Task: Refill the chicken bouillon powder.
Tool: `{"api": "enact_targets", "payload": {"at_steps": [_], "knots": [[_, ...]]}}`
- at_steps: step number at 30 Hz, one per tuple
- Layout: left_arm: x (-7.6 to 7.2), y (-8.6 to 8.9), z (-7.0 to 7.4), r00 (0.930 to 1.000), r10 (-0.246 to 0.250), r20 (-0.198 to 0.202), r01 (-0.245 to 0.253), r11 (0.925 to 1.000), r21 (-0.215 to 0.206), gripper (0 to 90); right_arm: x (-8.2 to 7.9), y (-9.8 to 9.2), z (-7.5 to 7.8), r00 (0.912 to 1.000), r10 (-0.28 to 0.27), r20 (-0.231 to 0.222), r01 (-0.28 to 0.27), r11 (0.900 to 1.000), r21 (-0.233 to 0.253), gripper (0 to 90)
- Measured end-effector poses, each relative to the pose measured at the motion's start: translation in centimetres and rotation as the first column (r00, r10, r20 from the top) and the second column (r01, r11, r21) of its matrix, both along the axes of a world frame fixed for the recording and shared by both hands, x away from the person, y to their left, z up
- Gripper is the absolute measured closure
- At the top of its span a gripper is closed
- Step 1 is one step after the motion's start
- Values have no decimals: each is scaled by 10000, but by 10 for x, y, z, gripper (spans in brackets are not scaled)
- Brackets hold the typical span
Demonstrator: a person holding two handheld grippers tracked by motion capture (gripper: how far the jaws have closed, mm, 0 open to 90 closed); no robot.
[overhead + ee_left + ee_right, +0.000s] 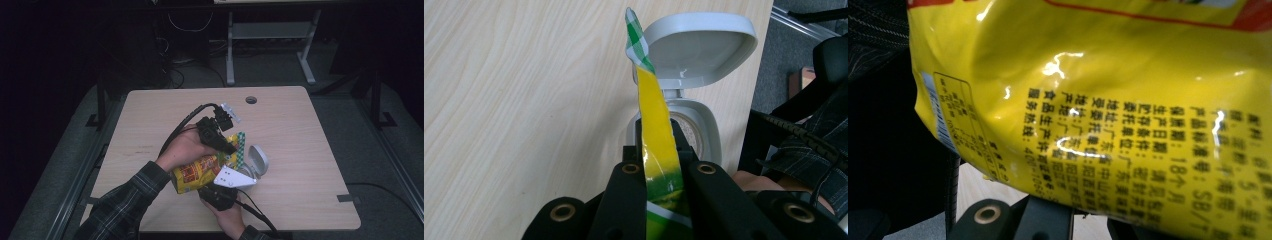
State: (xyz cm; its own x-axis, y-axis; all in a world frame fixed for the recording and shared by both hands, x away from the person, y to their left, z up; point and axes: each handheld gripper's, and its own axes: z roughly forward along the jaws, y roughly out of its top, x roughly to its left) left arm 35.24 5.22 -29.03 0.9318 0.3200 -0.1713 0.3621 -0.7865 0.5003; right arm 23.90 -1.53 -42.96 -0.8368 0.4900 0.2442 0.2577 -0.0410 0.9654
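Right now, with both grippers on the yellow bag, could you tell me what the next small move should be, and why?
Probably tip the yellow bag so its top points down over the open grey container. The left gripper is shut on the bag's top edge, the right gripper supports it from below, and the container's lid stands open beside it.

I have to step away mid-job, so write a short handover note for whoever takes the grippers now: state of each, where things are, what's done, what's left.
Left gripper: shut on the yellow bag, clamping its top edge strip, held above the table.
Right gripper: under the bag's lower end; whether its jaws are closed can't be told.
Grey container: on the table beyond the bag, its lid flipped open.
Done: lid open, bag lifted beside the container.
Left, probably: open the bag and pour into the container; whether the bag is torn yet can't be told.
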Motion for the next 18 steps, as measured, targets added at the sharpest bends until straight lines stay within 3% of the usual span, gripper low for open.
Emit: {"api": "enact_targets", "payload": {"at_steps": [18], "knots": [[0,-1,0,10000,-16,-12,16,10000,82,895,0,0,0,10000,3,-9,-3,10000,52,898]]}}
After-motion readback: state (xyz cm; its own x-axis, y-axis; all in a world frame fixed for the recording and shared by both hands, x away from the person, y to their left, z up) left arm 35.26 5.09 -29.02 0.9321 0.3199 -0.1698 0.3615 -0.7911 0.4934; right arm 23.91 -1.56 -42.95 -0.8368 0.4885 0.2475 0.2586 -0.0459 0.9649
